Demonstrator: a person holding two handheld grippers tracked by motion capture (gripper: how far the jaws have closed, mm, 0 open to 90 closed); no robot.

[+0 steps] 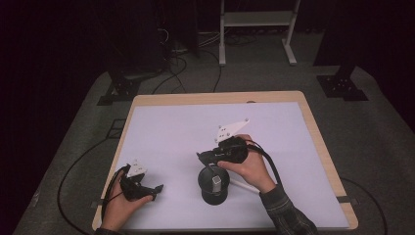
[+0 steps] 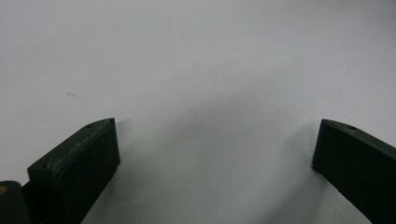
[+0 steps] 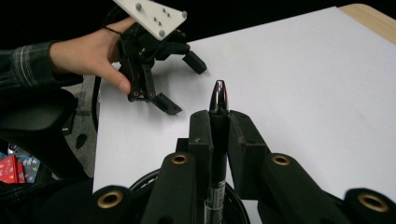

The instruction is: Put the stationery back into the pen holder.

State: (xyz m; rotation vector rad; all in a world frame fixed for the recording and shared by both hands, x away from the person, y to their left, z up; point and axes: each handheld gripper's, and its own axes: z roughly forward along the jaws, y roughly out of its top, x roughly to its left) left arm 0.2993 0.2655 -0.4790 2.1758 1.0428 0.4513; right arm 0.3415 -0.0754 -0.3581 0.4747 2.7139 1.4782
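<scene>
My right gripper [image 3: 218,123] is shut on a black pen [image 3: 218,100], whose silver tip sticks out past the fingertips. In the high view this gripper [image 1: 204,159] hovers mid-table, right over a black round cup [image 1: 214,188]. The pen's lower end reaches down toward the cup's rim [image 3: 140,186]. My left gripper [image 1: 154,192] rests low near the table's front left corner, held in a hand. It stands open over bare white surface with nothing between its jaws [image 2: 215,149]. It also appears in the right gripper view [image 3: 184,86], pointing down at the table.
The white tabletop [image 1: 195,122] has a wooden border [image 1: 323,147]. A thin white stick [image 1: 243,185] lies on it under the right wrist. Cables [image 1: 73,171] trail off the left side, and stand legs [image 1: 222,49] rise on the floor behind the table.
</scene>
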